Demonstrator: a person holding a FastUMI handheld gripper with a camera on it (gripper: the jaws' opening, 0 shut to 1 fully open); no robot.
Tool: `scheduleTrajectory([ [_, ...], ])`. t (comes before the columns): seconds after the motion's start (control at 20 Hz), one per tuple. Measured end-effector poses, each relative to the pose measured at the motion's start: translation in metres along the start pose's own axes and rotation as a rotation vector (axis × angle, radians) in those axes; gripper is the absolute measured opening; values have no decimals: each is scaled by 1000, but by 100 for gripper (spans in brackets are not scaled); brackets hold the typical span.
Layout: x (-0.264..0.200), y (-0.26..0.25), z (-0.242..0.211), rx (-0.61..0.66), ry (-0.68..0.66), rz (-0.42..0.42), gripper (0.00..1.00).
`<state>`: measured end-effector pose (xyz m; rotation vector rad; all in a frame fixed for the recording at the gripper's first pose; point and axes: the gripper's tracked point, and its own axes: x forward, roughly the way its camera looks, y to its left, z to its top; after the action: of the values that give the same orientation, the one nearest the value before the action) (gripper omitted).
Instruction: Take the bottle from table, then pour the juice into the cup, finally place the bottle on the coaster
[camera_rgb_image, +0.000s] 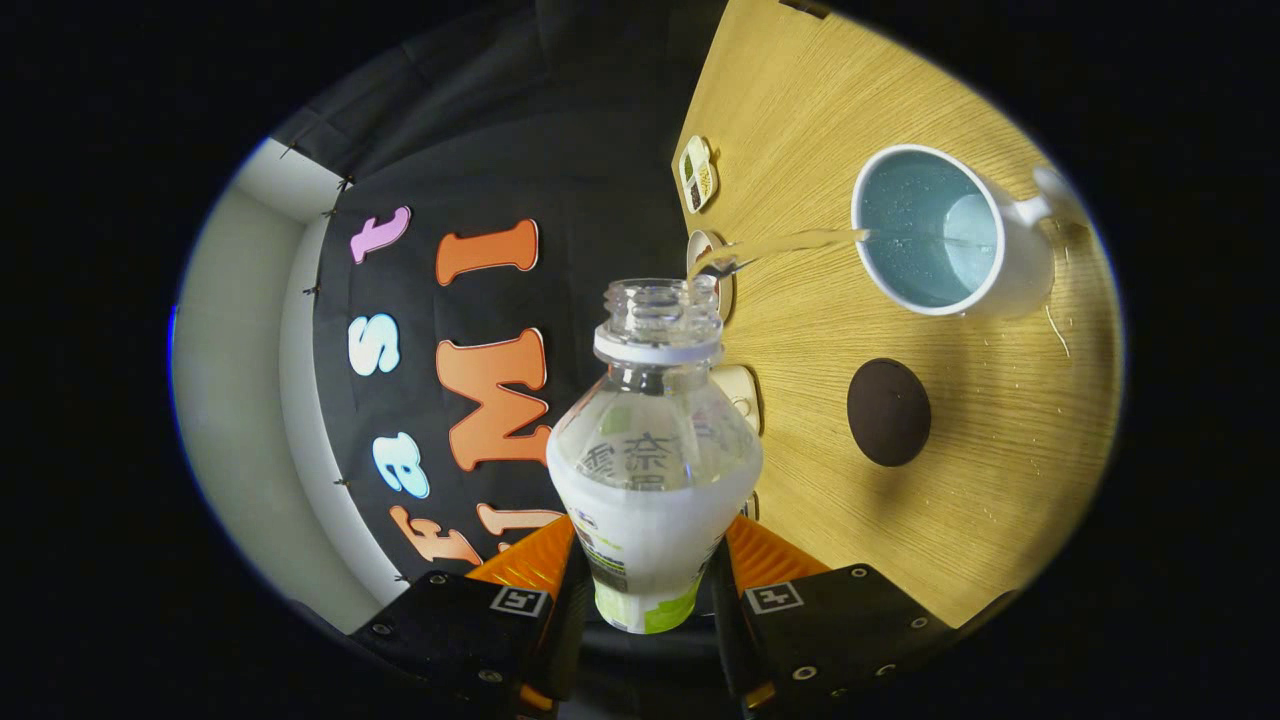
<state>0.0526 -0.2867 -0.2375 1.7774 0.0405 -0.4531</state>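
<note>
The gripper (648, 590) clamps both fingers against the white-labelled lower body of a clear plastic bottle (652, 450), uncapped and tipped over the light wooden table (1000, 480). A thin clear stream (790, 243) runs from its mouth into the white mug with a pale blue inside (935, 232). Beside the mug lies a dark round coaster (888, 411), apart from it.
</note>
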Motion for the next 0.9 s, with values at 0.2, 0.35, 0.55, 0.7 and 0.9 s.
scheduleTrajectory([
  [0.2, -1, -1, 1, 14, 3, -2, 57],
  [0.35, -2, 1, 1, 23, 0, -2, 57],
  [0.55, -3, 5, 3, 31, -3, 5, 57],
  [0.7, -3, 6, 3, 40, -8, 9, 57],
  [0.9, -5, 7, 5, 57, -9, 9, 57],
])
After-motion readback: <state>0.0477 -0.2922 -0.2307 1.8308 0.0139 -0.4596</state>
